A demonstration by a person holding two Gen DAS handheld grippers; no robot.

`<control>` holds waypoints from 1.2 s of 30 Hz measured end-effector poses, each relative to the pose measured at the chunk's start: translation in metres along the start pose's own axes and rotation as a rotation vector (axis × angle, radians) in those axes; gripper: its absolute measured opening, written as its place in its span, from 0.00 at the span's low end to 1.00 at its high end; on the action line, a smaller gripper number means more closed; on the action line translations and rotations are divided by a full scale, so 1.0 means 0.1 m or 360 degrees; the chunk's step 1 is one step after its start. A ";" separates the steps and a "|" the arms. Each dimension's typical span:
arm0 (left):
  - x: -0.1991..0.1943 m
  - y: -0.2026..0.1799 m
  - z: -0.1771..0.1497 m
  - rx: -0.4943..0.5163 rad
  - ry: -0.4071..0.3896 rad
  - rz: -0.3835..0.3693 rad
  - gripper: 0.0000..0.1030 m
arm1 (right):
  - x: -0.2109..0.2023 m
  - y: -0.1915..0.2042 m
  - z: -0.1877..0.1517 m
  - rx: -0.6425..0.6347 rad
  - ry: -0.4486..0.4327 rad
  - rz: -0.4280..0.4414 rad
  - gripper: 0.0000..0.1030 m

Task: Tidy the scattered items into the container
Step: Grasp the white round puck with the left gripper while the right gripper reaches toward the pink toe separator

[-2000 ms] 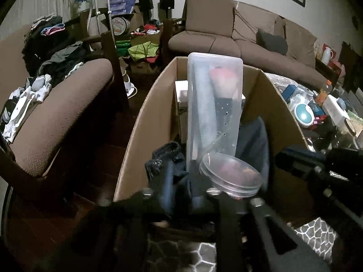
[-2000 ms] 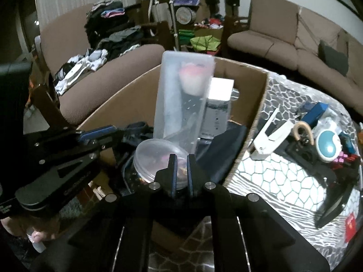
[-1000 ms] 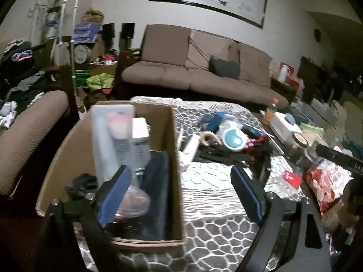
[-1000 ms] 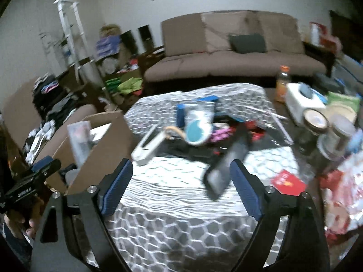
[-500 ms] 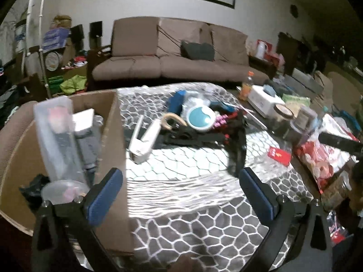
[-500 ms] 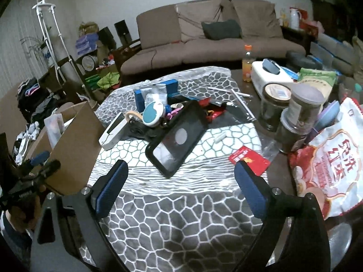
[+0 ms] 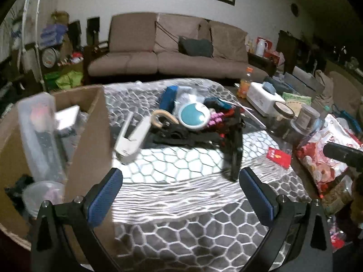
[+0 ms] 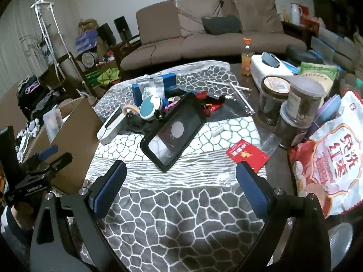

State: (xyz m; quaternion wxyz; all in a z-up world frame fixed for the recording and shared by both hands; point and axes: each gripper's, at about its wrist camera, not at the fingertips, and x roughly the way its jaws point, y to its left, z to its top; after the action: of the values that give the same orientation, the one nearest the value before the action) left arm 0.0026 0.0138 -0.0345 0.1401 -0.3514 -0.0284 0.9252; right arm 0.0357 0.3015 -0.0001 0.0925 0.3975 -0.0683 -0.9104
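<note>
Large red Chinese characters, seemingly 兒洗红枣 but uncertain, on the white and red snack bag (image 8: 333,158) at right of the right wrist frame. Gold characters on the red packet (image 8: 247,153) near centre, too small to read. Faint white lettering on the left gripper (image 8: 43,158) body, lower left, illegible.

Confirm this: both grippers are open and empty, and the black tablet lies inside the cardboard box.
Not quite. The black tablet lies on the patterned cloth, outside the cardboard box, as the right wrist view shows. Both the left gripper and right gripper are open and empty.
</note>
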 end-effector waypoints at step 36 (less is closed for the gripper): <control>2.25 -0.16 0.67 0.0007 0.0024 0.0031 0.80 | 0.57 -0.35 0.08 0.0078 0.0271 -0.0091 0.94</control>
State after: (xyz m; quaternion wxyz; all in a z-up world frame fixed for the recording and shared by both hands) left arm -0.1984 0.0954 -0.1260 0.1319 -0.3584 -0.0218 0.9239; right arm -0.0127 0.3234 -0.0424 0.0623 0.4772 -0.0711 -0.8737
